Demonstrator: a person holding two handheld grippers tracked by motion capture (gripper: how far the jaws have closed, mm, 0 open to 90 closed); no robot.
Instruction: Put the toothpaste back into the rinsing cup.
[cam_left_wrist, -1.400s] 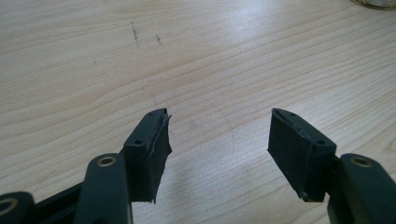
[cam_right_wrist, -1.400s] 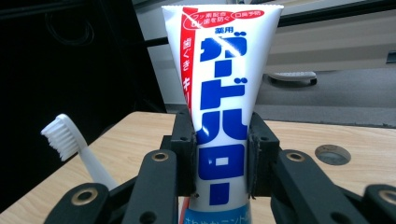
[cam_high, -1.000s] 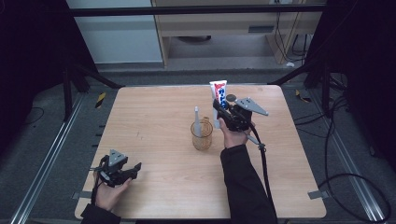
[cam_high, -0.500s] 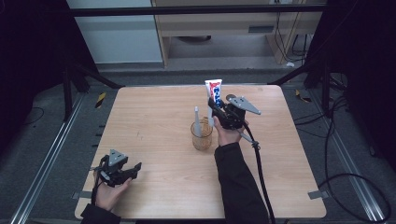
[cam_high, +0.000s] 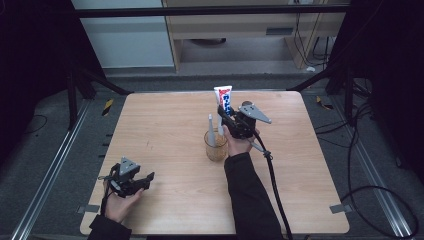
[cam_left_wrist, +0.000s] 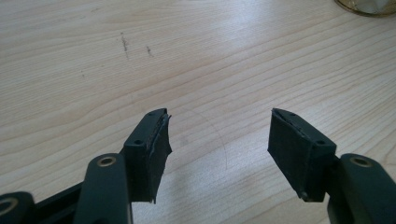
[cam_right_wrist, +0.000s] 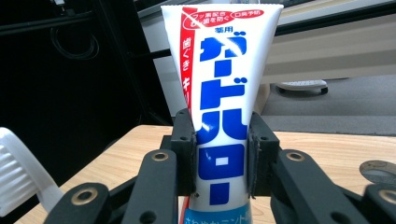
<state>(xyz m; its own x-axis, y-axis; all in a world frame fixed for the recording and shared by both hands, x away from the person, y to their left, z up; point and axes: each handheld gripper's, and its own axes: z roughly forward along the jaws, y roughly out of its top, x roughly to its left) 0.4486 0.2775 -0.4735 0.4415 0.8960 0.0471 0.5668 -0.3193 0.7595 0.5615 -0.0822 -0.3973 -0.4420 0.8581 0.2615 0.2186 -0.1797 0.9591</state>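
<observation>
A white toothpaste tube (cam_high: 223, 97) with red and blue print stands upright in my right gripper (cam_high: 226, 113), which is shut on it. In the right gripper view both jaws squeeze the toothpaste tube (cam_right_wrist: 219, 107) at its middle. Just left of and below it, a clear glass cup (cam_high: 216, 145) holds a white toothbrush (cam_high: 211, 128), whose head (cam_right_wrist: 16, 175) shows at the left edge of the right gripper view. My left gripper (cam_high: 144, 180) rests low near the table's front left corner; its jaws (cam_left_wrist: 219, 149) stand open over bare wood.
The wooden table (cam_high: 165, 125) has faint dark marks (cam_left_wrist: 125, 43) ahead of the left gripper. The cup's base (cam_left_wrist: 369, 5) lies at the top right of the left gripper view. A black cable (cam_high: 272, 175) trails from the right gripper. Dark frame posts flank the table.
My right gripper has carried the toothpaste tube leftward, closer to the cup. The left gripper has stayed put.
</observation>
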